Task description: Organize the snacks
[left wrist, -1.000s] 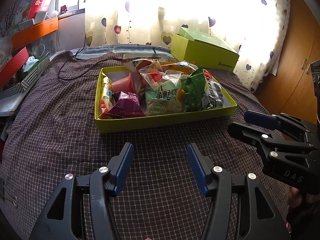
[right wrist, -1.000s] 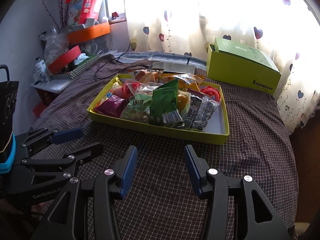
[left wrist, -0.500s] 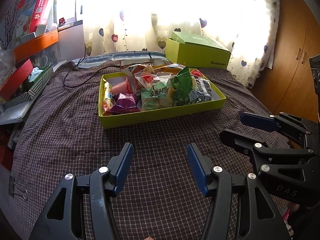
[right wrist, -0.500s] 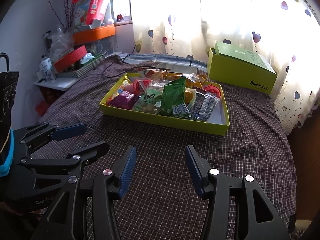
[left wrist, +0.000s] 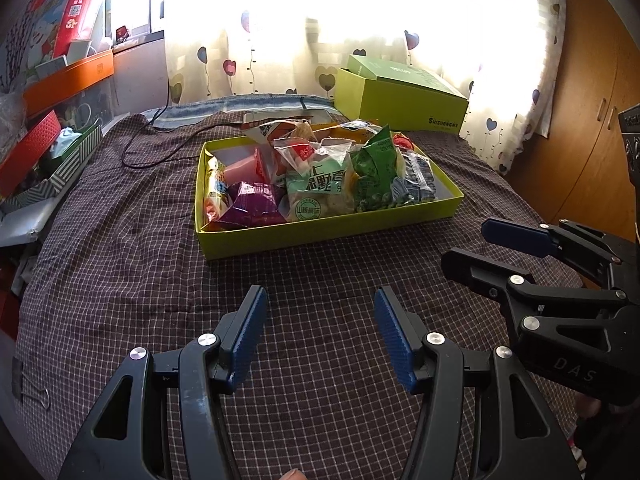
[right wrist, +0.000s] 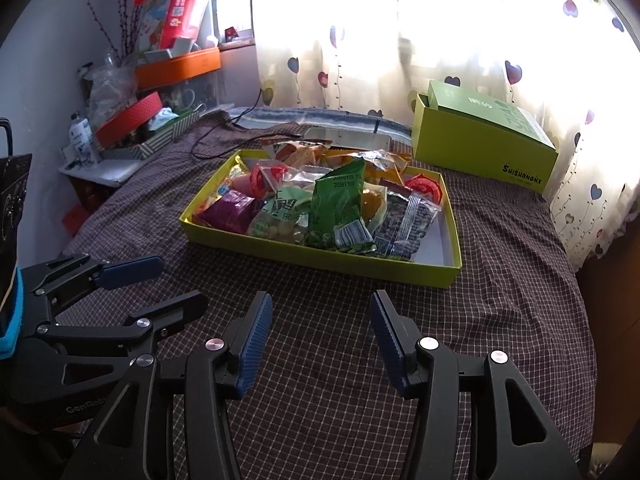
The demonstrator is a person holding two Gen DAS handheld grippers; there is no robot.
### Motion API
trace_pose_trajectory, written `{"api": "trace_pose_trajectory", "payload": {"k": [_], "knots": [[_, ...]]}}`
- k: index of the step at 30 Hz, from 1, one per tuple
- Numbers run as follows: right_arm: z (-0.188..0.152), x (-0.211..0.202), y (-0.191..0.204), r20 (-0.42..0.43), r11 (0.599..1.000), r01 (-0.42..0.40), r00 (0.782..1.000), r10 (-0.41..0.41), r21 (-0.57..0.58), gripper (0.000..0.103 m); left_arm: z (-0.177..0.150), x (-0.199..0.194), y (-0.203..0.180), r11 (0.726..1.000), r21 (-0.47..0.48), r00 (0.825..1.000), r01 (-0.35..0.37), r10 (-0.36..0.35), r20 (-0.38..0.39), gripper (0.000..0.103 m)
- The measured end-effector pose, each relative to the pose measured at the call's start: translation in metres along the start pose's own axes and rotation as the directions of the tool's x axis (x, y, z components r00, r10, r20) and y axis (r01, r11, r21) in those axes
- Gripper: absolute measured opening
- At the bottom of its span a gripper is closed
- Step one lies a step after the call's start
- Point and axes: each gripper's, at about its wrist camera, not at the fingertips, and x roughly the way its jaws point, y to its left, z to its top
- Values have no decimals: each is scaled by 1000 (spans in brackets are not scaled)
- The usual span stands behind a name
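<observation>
My left claw (left wrist: 318, 330) and my right claw (right wrist: 320, 332) both stand wide with nothing between them, low in the frame over the checked purple bedspread (left wrist: 120, 280). The shallow lime-green cardboard tray (right wrist: 320, 258), heaped with bagged snacks (right wrist: 336, 208), sits mid-frame.

Bare checked cloth (left wrist: 320, 268) lies open up to the tray (left wrist: 328, 232) wall
</observation>
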Motion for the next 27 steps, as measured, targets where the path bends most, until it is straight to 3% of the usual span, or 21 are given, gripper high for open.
{"api": "trace_pose_trajectory", "payload": {"k": [2,10,19,27], "knots": [[8,7,-8,7,1000,-3,1000,3,17,50,5,5,4,1000,-5,1000,-10,10,1,57],[35,49,-24,-1,999,-26,1000,26,41,28,17,27,16,1000,-25,1000,3,-3,-12,57],[38,74,-19,-28,996,-80,996,81,27,27,19,44,18,1000,-25,999,-10,9,-33,57],[24,48,-26,-28,997,-59,998,60,42,29,18,44,15,999,-22,999,-40,39,-36,57]]}}
